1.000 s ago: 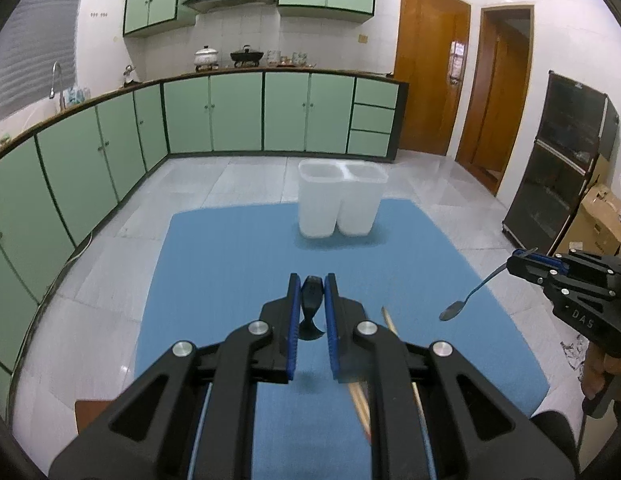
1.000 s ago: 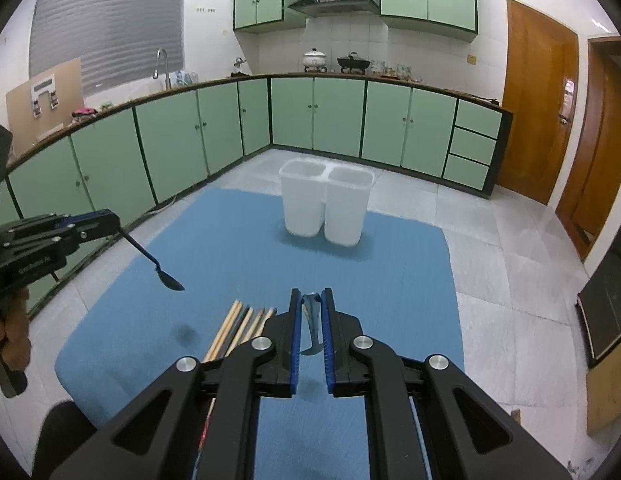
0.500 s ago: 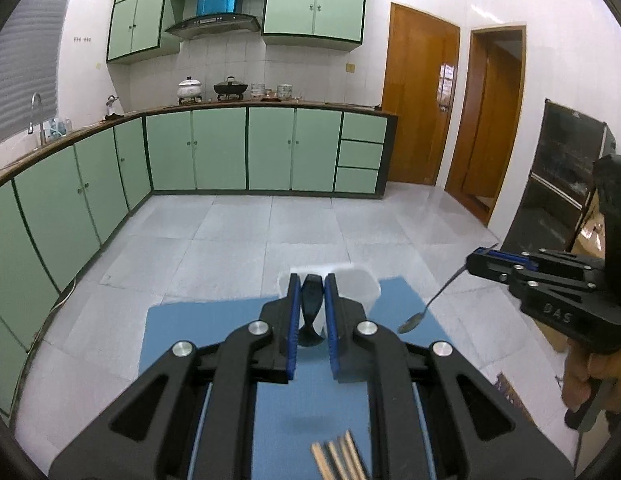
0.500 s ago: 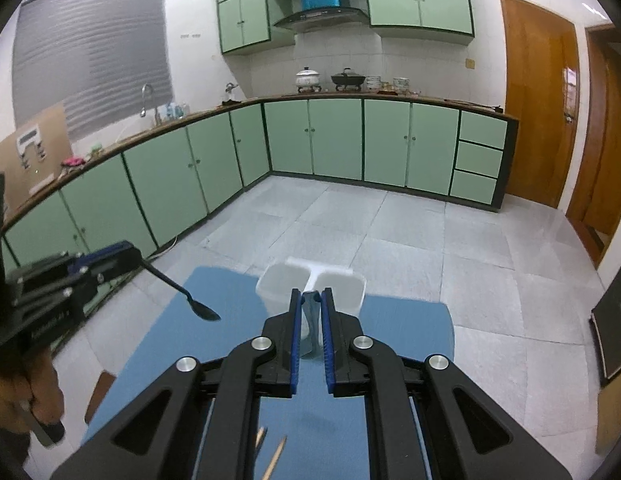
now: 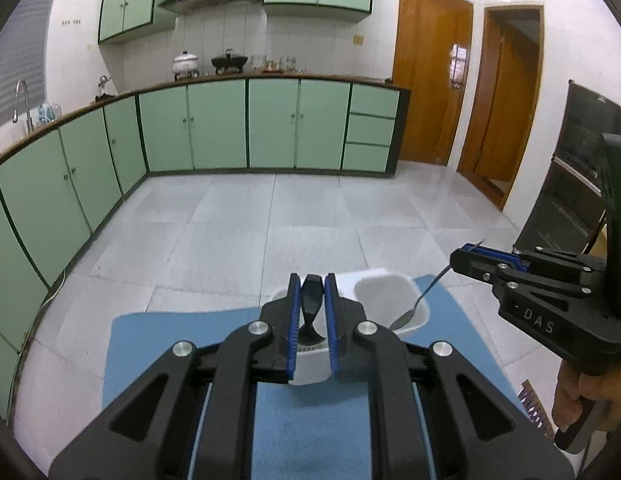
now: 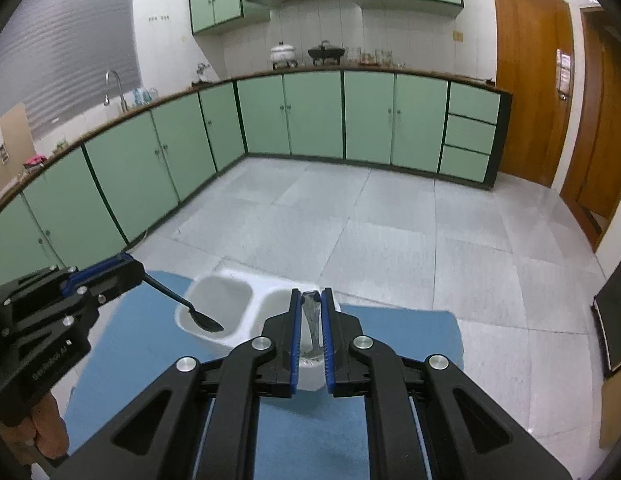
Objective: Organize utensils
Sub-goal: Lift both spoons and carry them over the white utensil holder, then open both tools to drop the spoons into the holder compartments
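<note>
Left gripper (image 5: 311, 298) pinched a black spoon (image 6: 201, 319), its bowl hanging over the left compartment of the white two-part holder (image 6: 246, 300). Right gripper (image 6: 311, 309) pinched a silver spoon (image 5: 414, 308), bowl over the right compartment. The holder stood at the far edge of the blue mat (image 6: 406, 332).

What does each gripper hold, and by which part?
Left gripper: black spoon, held by its handle end. Right gripper: silver metal spoon, likewise by its handle end.
</note>
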